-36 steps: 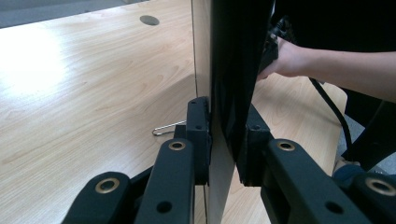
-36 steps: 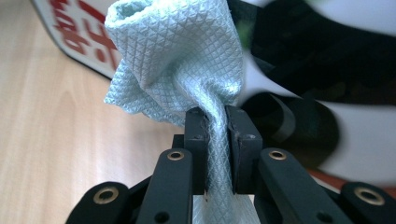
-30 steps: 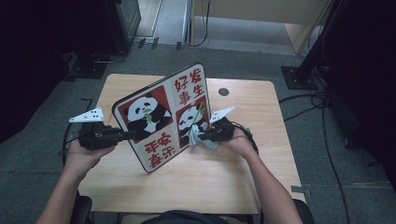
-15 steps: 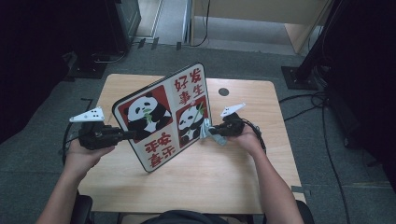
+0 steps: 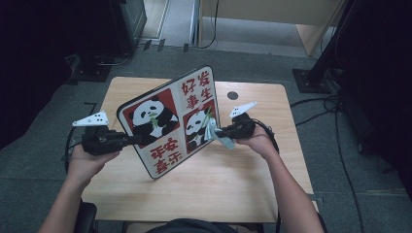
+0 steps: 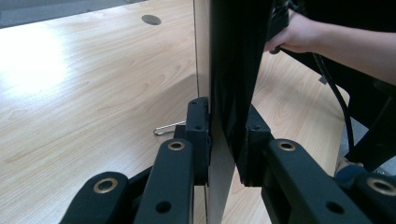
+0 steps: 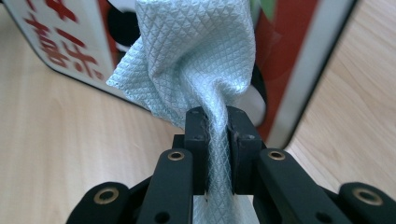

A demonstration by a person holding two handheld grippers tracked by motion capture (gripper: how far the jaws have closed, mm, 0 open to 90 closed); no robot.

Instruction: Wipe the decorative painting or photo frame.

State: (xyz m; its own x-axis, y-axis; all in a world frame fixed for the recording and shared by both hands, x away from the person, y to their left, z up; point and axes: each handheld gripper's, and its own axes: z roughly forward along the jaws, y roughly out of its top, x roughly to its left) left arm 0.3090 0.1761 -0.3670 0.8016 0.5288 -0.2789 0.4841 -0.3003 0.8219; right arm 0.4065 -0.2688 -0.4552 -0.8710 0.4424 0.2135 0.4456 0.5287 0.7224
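Clamping the left edge of the flat rectangular panda-print board with red panels and a white border (image 5: 167, 121), the left gripper (image 5: 131, 141) has its jaws closed down to the board's thickness, one pad on each face; its own view shows the pads (image 6: 198, 135) pressed flat against the board (image 6: 233, 70). Board stands tilted on its lower corner near the middle of the light wooden table (image 5: 228, 189), printed face towards the person.

Right gripper (image 5: 217, 133): jaws nearly together, pinching a bunched pale-blue waffle-textured cloth (image 7: 196, 56) between the pads (image 7: 196, 140). Cloth (image 5: 216, 133) fans out beyond the fingertips and lies against the board's printed face, at the right-hand panda panel, towards the table's right edge.

Small dark round hole (image 5: 232, 95) near the table's far edge.
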